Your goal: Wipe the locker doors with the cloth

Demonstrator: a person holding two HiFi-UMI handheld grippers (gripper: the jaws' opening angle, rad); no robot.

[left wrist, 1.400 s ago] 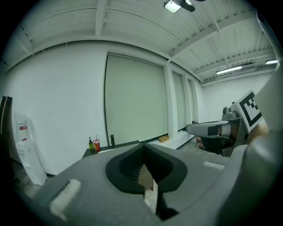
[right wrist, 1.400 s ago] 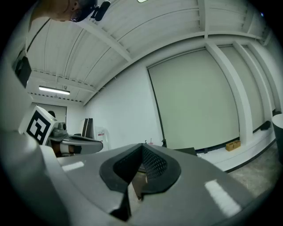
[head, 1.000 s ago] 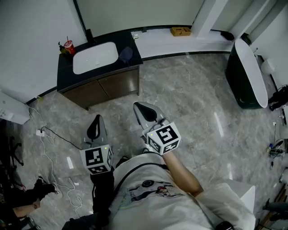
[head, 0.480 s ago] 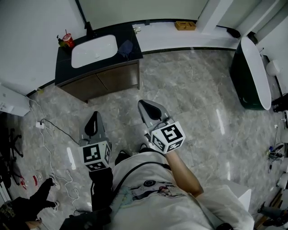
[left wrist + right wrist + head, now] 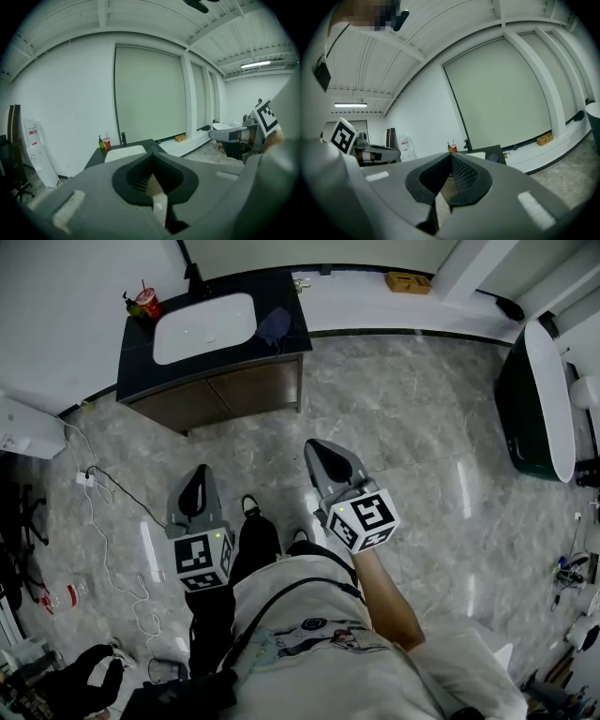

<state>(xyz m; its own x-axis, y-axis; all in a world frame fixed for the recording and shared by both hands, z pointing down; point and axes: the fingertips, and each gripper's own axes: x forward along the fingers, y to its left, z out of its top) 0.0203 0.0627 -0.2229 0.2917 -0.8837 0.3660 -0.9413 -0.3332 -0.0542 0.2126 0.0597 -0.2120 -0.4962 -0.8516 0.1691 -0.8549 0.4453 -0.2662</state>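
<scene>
**Two empty claws, cloth not yet fetched**

A leg has stepped forward between the left claw [image 5: 198, 474] and right claw [image 5: 317, 448], both pressed together on nothing. The dark cloth [image 5: 275, 327] lies on the worktop [image 5: 136, 352], above the locker doors [image 5: 239, 395]. This looks like the approach, and wiping has not begun.

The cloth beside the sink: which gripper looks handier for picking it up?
Probably the right gripper: it is held farther forward than the left gripper, and the cloth lies right of the sink. Both have shut, empty jaws.
</scene>
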